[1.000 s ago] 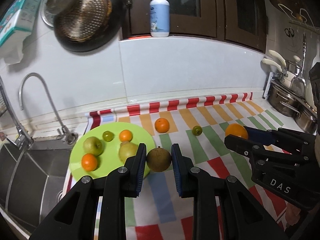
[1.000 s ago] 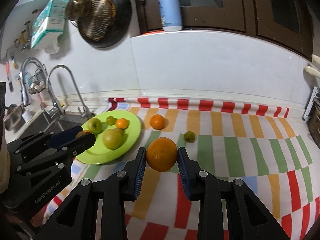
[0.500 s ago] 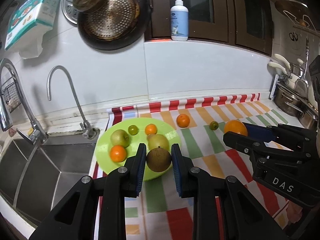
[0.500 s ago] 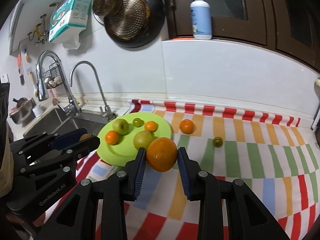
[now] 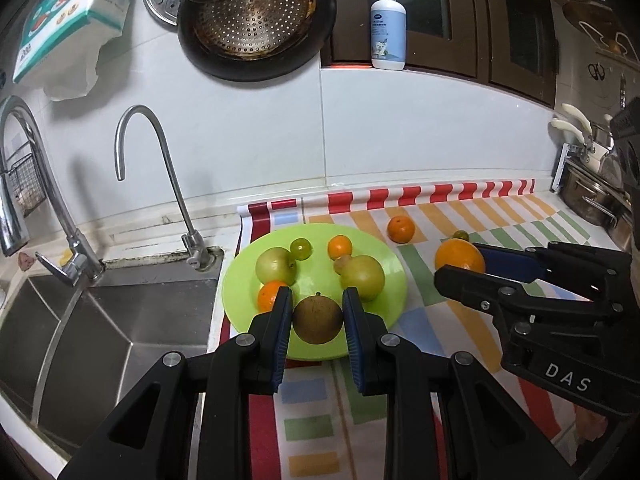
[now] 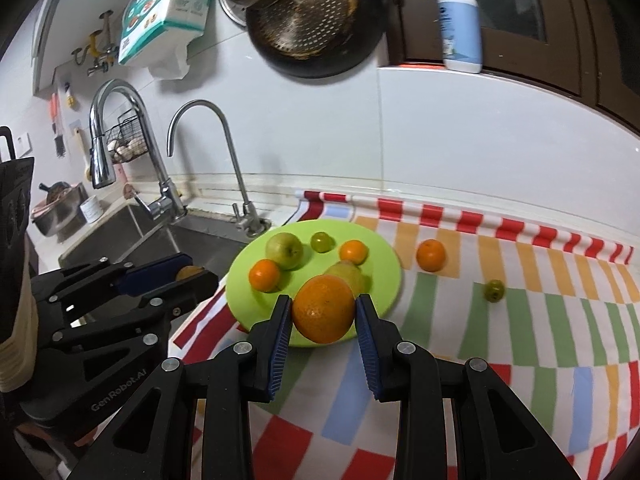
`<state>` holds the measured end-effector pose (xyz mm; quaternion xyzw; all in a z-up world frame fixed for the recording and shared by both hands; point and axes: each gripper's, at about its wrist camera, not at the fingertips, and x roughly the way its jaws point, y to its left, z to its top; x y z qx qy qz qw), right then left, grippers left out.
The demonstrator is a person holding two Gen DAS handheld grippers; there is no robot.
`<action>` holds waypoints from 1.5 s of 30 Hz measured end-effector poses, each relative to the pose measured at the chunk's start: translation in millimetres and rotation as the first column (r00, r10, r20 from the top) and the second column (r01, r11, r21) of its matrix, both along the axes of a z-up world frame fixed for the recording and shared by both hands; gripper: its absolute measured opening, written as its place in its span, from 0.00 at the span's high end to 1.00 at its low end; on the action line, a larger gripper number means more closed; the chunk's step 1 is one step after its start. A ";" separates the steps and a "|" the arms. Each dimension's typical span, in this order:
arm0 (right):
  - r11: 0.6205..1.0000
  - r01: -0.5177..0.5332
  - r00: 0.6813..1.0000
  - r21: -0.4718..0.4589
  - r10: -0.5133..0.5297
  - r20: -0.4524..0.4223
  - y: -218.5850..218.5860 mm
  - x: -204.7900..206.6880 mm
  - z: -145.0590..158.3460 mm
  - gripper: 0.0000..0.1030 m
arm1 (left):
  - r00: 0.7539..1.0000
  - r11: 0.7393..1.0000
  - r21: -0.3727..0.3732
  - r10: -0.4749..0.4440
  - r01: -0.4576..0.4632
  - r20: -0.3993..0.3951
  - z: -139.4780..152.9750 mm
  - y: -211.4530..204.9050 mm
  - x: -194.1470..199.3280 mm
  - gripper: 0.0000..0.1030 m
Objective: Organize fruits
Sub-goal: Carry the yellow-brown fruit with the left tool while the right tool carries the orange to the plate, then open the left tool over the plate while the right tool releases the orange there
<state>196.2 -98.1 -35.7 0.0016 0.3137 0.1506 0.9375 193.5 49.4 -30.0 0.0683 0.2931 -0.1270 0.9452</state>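
My left gripper [image 5: 316, 312] is shut on a brown round fruit [image 5: 318, 319], held over the near edge of the green plate [image 5: 394, 280]. My right gripper [image 6: 323, 312] is shut on a large orange [image 6: 324, 308], above the plate's [image 6: 384, 256] near right rim. The plate carries a green apple [image 5: 275, 265], a yellow-green pear [image 5: 362, 277], two small oranges [image 5: 339, 247] and a small green fruit [image 5: 300, 249]. On the striped cloth lie a loose small orange [image 6: 431, 255] and a small green fruit [image 6: 494, 289].
A steel sink [image 5: 100, 320] with two taps [image 5: 160, 184] lies left of the plate. Pans [image 5: 256, 20] hang on the wall and a soap bottle [image 5: 387, 26] stands on the ledge. Steel pots [image 5: 592, 196] stand at the far right.
Both grippers have carried their fruits leftward from over the striped cloth to above the green plate. The sink and taps have come further into view.
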 end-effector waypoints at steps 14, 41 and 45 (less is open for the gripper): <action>0.995 -0.098 0.992 -0.011 0.097 -0.085 22.1 55.1 -37.5 0.68 | 0.996 0.999 -0.015 -0.030 0.029 -0.082 -38.9 2.5 56.8 0.75; 0.998 -0.057 0.996 -0.013 0.057 -0.067 17.8 72.2 -37.7 0.57 | 0.997 0.999 -0.044 0.018 -0.021 -0.071 -32.2 14.9 67.0 0.67; 0.999 -0.032 0.998 -0.001 0.032 -0.052 10.0 64.1 -28.6 0.57 | 0.998 0.999 -0.045 0.023 -0.026 -0.057 -25.6 14.2 57.3 0.67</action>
